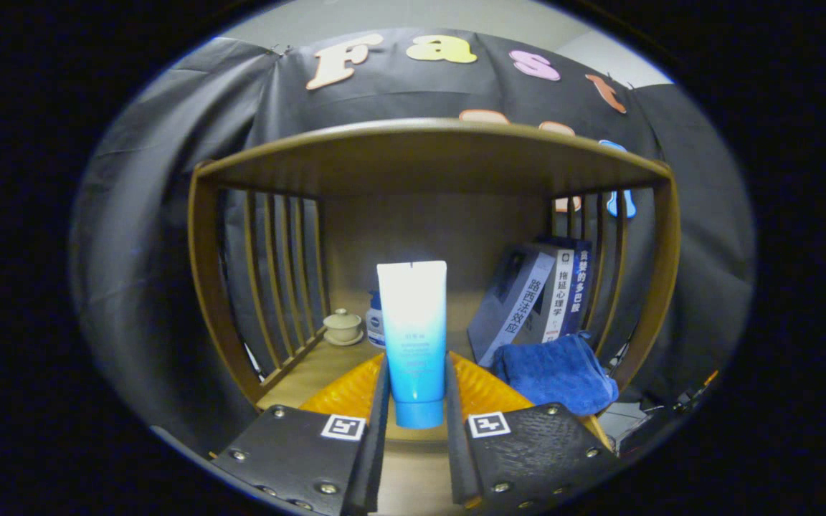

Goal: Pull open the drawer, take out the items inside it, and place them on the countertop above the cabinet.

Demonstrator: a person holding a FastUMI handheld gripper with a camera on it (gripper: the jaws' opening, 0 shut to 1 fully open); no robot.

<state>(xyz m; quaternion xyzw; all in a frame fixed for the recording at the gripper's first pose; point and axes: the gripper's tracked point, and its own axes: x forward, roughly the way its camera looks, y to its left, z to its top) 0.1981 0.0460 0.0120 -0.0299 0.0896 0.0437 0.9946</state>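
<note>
A white-to-blue tube [413, 337] stands upright, cap down, between my two fingers. My gripper [416, 390] is shut on the tube's lower half, both pads pressing its sides. The tube hangs just above the wooden countertop [312, 373] of the cabinet, under the cabinet's upper shelf [427, 154]. The drawer lies out of sight below.
A folded blue cloth [556, 373] lies on the countertop right of my fingers. Two books [535, 301] lean at the back right. A small lidded ceramic jar [343, 326] and a small blue-capped bottle [376, 326] stand at the back left. Wooden slats [277, 272] wall both sides.
</note>
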